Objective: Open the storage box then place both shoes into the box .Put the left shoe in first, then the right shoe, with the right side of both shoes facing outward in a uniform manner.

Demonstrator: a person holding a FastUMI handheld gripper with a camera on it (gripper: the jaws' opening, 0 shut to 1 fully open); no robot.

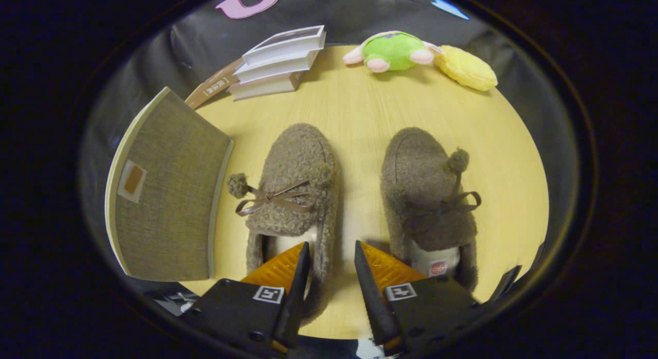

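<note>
The gripper hangs over the near edge of the round pale wooden table with its two fingers parted by a moderate gap and nothing between them but bare tabletop; it has hold of nothing. One finger sits over the heel opening of the left-hand fuzzy brown slipper with a ribbon bow and pompom, and the inner wall of that slipper's heel lies just beside the gap, though from this angle I cannot tell whether the finger touches the fleece or floats above it. The matching right-hand fuzzy brown slipper lies just past the other finger, a strip of table apart from its twin. Both slippers run lengthwise straight away from the fingers, heels near, toes far, roughly parallel. The relation that matters lies off to the left-hand side: the olive-brown fabric storage box with a cream rim stands beside the left-hand slipper, lid apparently closed, so the opening step looks not yet done and calls for a sideways swing. Beyond the slippers sit a stack of white-paged books, a green plush toy and a yellow plush cushion.
</note>
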